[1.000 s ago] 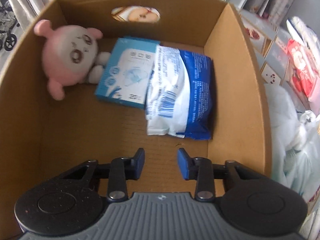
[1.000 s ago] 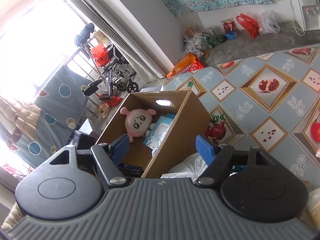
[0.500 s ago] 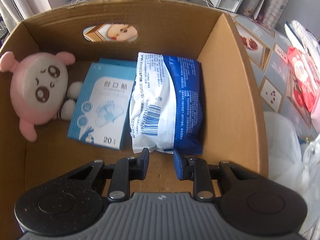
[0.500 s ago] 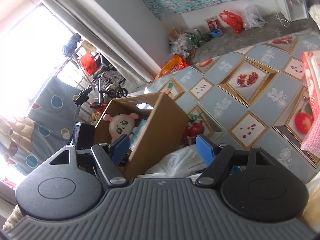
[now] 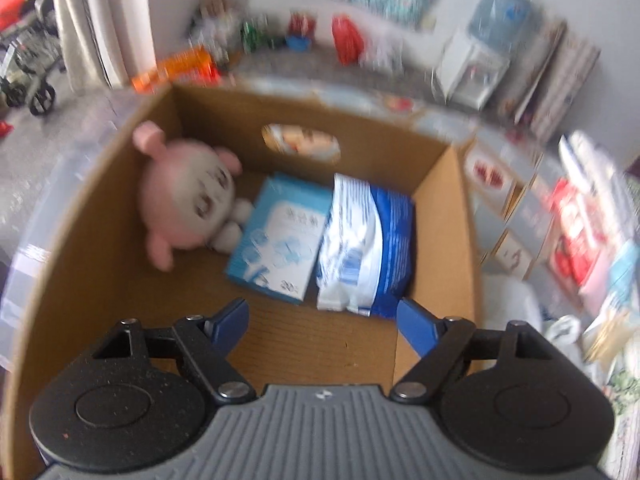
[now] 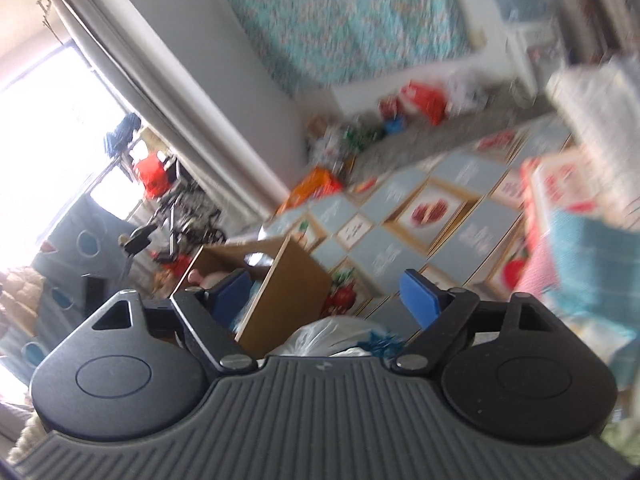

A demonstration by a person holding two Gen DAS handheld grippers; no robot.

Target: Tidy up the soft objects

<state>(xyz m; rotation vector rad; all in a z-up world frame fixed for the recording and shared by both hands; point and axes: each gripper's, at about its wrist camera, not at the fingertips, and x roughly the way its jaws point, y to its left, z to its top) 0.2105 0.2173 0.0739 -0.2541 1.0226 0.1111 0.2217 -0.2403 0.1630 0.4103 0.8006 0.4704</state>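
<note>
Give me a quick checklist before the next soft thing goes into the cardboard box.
1. Left tool empty: ok, jaws opening, nothing between them.
2. Right tool empty: ok, opening, nothing gripped.
3. Cardboard box has bare floor in front: ok.
4. Pink plush, light blue carton and blue-white pack lie inside: ok.
5. Next item chosen: cannot tell; the right view is blurred.

Far ahead of the left tongs, a white water dispenser (image 5: 476, 68) stands against the wall beside a red plastic bag (image 5: 347, 38) on the grey floor. Up and left of the right tongs, a wheelchair (image 6: 180, 216) sits by the bright window (image 6: 52, 120), with a patterned turquoise cloth (image 6: 352, 16) hanging on the wall ahead.
</note>
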